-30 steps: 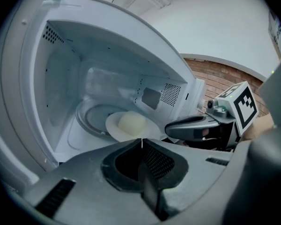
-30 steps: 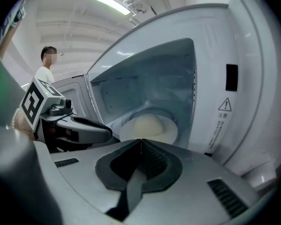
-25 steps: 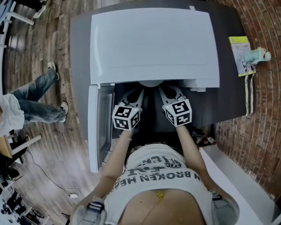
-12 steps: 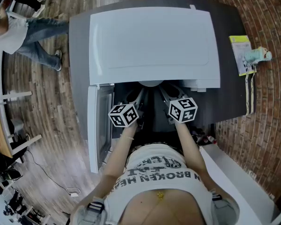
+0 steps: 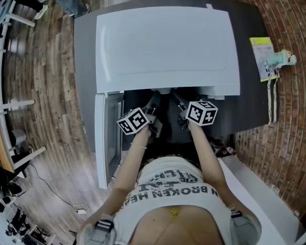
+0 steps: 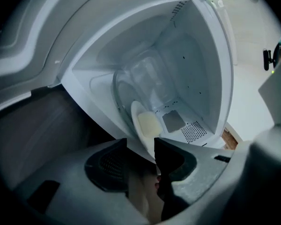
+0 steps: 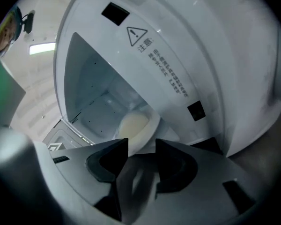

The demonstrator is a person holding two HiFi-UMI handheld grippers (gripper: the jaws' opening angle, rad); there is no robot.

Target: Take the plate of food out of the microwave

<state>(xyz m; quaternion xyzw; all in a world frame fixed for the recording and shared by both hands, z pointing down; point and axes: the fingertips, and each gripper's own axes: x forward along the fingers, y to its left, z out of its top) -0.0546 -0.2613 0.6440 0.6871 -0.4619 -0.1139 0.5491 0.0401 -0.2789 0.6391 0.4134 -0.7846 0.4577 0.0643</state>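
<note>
1. We are reaching both forearms forward from our printed shirt (image 5: 168, 180) toward the open front of the microwave (image 5: 168, 45).
2. We are holding the left gripper (image 6: 141, 143) at the mouth of the oven. Its jaws are opening, and the near rim of the plate (image 6: 141, 128) is dipping into the gap between them without being clamped.
3. We are holding the right gripper (image 7: 142, 144) beside it, jaws likewise opening. The rim of the same plate is sitting right at their tips, and the pads are not pressing on it.
4. The plate is sitting inside the microwave cavity, on the glass turntable (image 6: 129, 76), and is carrying a pale yellow piece of food (image 6: 148, 123).
5. The microwave door (image 5: 103, 137) is hanging open on the left side, swung out toward us.
6. The microwave is standing on a dark grey table (image 5: 252, 103). A yellow packet (image 5: 261, 60) is lying near the table's right edge, well apart from the oven.
</note>
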